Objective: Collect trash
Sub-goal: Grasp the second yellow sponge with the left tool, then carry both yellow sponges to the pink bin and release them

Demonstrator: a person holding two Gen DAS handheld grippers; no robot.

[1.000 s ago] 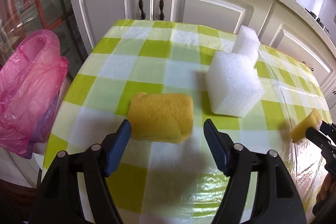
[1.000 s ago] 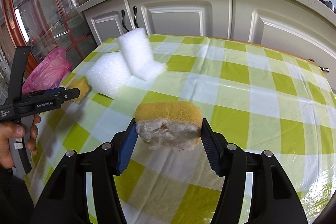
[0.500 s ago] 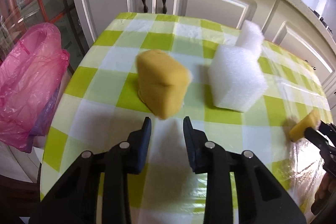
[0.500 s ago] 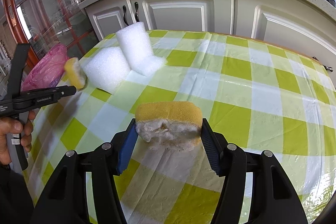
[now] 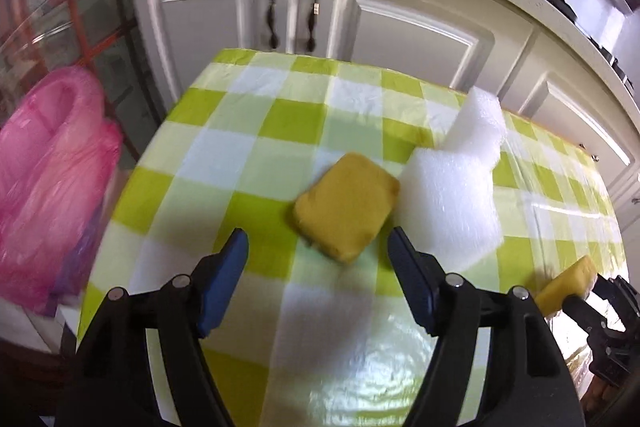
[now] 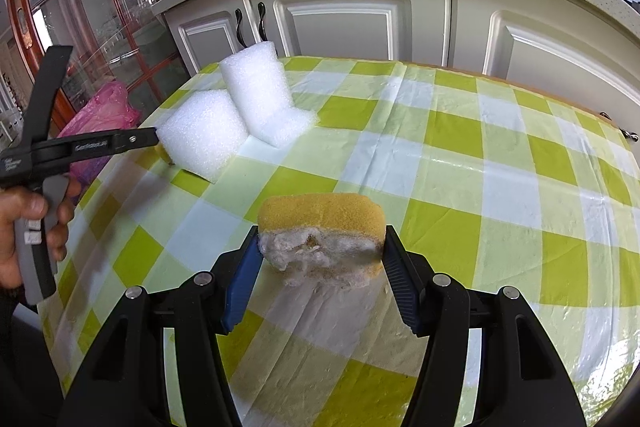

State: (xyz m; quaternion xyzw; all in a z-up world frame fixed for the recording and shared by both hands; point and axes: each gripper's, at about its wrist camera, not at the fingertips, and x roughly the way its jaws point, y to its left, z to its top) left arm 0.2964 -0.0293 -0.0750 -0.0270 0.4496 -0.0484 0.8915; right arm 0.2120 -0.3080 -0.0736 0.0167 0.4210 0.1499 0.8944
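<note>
Right gripper (image 6: 318,259) clamps a soft, light sponge (image 6: 322,227); left gripper (image 5: 318,259), jaws just reopened and empty, faces another sponge (image 5: 346,205) at twelve o'clock, best pinched across its flat sides.

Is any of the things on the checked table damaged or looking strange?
Yes. The yellow sponge gripped in the right hand-held gripper is torn: its near face is ragged, with whitish frayed material showing. The second yellow sponge on the table looks whole.
</note>
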